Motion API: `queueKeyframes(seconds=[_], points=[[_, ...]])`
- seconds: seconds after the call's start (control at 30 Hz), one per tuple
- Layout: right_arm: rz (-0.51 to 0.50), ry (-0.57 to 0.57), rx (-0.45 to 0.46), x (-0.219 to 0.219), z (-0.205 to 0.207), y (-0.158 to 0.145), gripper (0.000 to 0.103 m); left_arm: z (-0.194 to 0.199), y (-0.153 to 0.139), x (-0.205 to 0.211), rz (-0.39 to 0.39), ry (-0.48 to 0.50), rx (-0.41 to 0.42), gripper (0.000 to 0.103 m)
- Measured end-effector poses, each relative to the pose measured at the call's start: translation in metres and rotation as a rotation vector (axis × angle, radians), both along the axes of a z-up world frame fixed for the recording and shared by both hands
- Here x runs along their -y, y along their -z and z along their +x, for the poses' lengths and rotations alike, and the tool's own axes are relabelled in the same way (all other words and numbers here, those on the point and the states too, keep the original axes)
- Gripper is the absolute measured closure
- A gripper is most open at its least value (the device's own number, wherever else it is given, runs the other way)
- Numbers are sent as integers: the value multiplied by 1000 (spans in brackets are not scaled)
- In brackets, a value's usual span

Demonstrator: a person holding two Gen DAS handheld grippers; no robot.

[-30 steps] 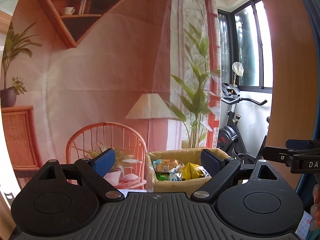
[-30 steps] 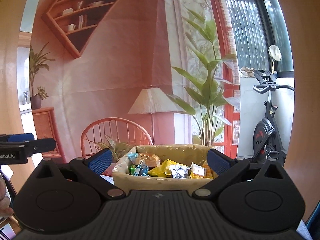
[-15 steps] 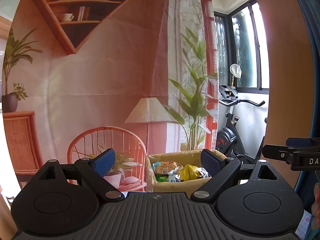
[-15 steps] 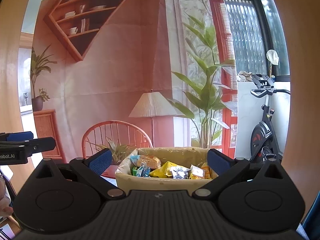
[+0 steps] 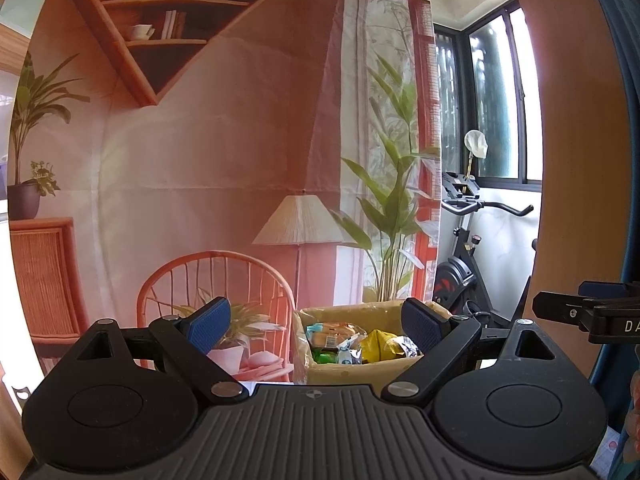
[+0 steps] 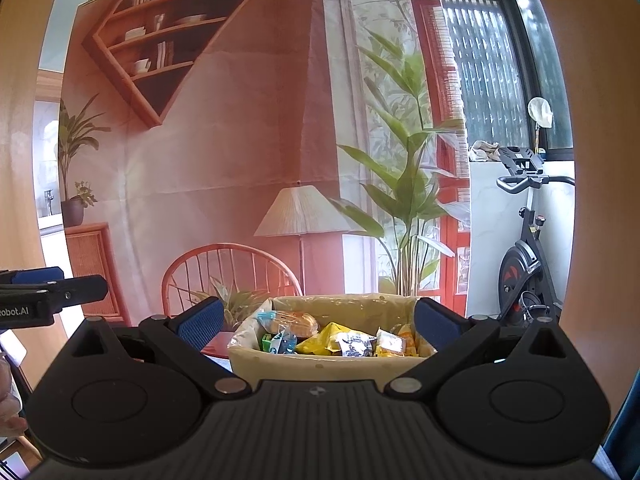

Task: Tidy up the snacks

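Over the last second we have tilted both views upward, so the lined snack box point(image 6: 332, 364) sinks to lower centre; our left gripper point(image 5: 316, 324) and right gripper point(image 6: 316, 320) stay spread and empty, so we judge sorting not yet begun.

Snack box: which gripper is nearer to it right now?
Right, by a small margin. The right gripper faces the snack box head-on, box filling the gap between its open fingers. The left gripper sits off to the left, box smaller.
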State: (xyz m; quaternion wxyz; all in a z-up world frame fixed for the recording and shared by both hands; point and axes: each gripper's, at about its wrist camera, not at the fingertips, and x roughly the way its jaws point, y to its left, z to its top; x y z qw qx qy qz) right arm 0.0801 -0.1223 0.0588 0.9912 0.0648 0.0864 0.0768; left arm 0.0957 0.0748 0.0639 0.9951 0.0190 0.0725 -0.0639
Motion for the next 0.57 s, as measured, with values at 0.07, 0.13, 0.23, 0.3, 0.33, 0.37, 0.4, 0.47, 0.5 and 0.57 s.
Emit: queueKeyframes(seconds=[0.07,0.13,0.23,0.3,0.33,0.37,0.4,0.47,0.5,0.57], points=[[0,1,0,0,0,0,0,-1,0,0,2,-2,-1,9],[0,1,0,0,0,0,0,-1,1,1,2,-5,-4,9],[2,-2,0,0,0,0,0,-1,1,1,0,-5,-7,9],[5,-5,0,1,-1,1,0,-2,1,1,-1,-1,-8,9],[4,-5,-1,1,-1,1,0,-2,1,1,-1,1,-8,9],[3,-4,-2,1,-1,1,0,-2,1,1,0,2,-7,9],[2,-3,-3,1,-1,1,0,-2,1,1,2,3,-4,9],[3,-4,-4,1,-1,2,0,-2,1,1,4,5,-1,9],[4,-5,-4,1,-1,2,0,-2,1,1,3,6,-1,9],[4,-6,-6,0,-1,2,0,-2,1,0,3,6,-1,9]])
